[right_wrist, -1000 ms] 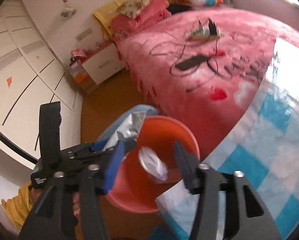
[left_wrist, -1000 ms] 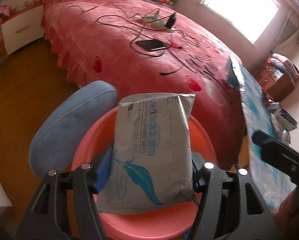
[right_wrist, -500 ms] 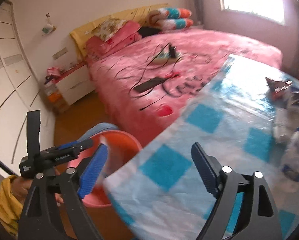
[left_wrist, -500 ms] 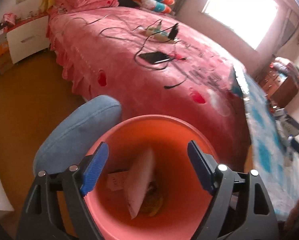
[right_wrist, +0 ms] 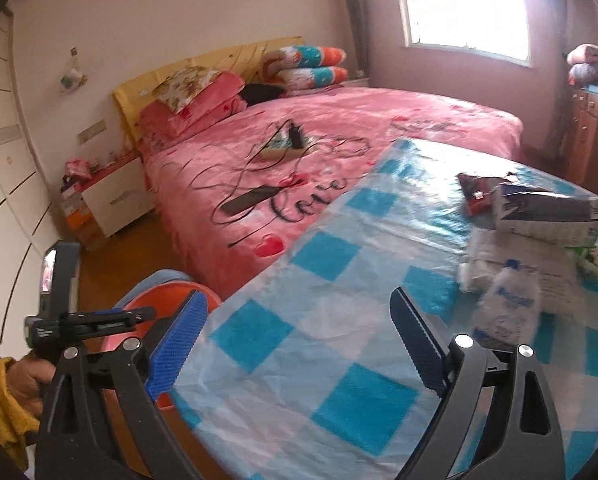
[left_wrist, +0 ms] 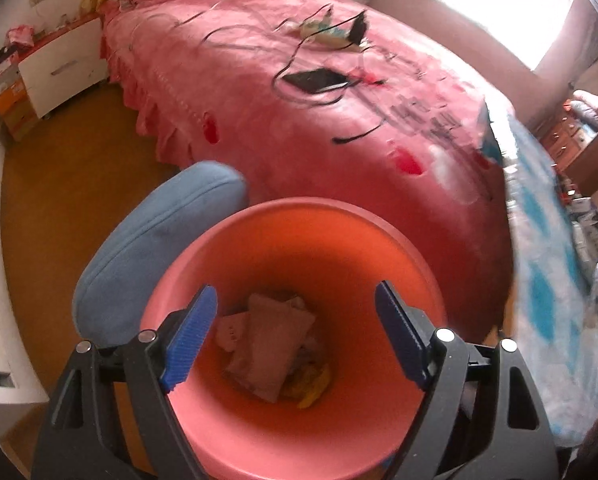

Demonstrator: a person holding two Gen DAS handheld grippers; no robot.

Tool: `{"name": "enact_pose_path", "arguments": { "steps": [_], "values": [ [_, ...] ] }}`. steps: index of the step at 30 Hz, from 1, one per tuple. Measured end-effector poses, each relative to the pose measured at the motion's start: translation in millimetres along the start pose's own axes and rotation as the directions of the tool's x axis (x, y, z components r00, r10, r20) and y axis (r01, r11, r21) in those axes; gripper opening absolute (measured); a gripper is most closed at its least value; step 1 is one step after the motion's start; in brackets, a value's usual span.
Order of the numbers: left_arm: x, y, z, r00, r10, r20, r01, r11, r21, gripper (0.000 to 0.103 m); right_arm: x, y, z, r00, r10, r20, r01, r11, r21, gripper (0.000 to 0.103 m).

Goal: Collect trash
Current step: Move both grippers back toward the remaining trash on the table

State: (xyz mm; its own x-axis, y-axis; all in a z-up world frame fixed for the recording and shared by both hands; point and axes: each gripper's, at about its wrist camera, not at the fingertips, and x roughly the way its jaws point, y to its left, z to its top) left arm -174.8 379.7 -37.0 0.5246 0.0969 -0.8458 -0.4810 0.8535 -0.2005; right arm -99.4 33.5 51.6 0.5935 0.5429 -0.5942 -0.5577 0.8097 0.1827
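1. Left wrist view: your left gripper [left_wrist: 295, 330] hangs over the pink bin [left_wrist: 339, 224] with its jaws apart and nothing between them. The grey wipes pack [left_wrist: 269, 354] lies on the bin floor straight ahead of the fingertips, among paper scraps and a yellow wrapper [left_wrist: 313, 382] at 5 o'clock of it.
2. Same view, surroundings: a blue cushion [left_wrist: 155, 248] touches the bin rim at 10 o'clock. The pink bed [left_wrist: 299, 120] fills 12 o'clock, with a phone [left_wrist: 317, 80] and cables on it. The checked table cloth [left_wrist: 547, 280] hangs at 3 o'clock.
3. Right wrist view: your right gripper [right_wrist: 295, 344] is over the table cloth [right_wrist: 339, 320], jaws opening, nothing between them. The remaining trash lies at 2 o'clock, well apart: a clear plastic bottle [right_wrist: 507, 304], crumpled tissue [right_wrist: 479, 256], an open carton [right_wrist: 547, 216] and a red wrapper [right_wrist: 479, 192].
4. Same view: the bin [right_wrist: 159, 300] shows at 9 o'clock beyond the table edge, with the left gripper [right_wrist: 95, 320] and your hand [right_wrist: 31, 376] beside it. Bare cloth lies between the fingers and the trash.
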Motion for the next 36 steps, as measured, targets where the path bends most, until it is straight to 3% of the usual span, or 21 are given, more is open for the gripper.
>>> {"name": "enact_pose_path", "arguments": {
  "steps": [13,24,36],
  "values": [
    [-35,-99,7,0.983,-0.169,0.073,0.16,0.98,0.116,0.082,-26,-69,-5,0.987,-0.15,0.059,0.144,0.985,0.096,0.092],
    [-45,-174,-4,0.964,-0.264,0.029,0.25,0.94,0.234,0.082,-46,-108,-12,0.965,-0.247,0.093,0.234,0.963,0.133,0.092],
    [-45,-239,-22,0.947,-0.322,-0.02,0.309,0.889,0.339,0.082,-63,-147,-21,0.936,-0.339,0.092,0.32,0.932,0.172,0.092]
  ]
}}
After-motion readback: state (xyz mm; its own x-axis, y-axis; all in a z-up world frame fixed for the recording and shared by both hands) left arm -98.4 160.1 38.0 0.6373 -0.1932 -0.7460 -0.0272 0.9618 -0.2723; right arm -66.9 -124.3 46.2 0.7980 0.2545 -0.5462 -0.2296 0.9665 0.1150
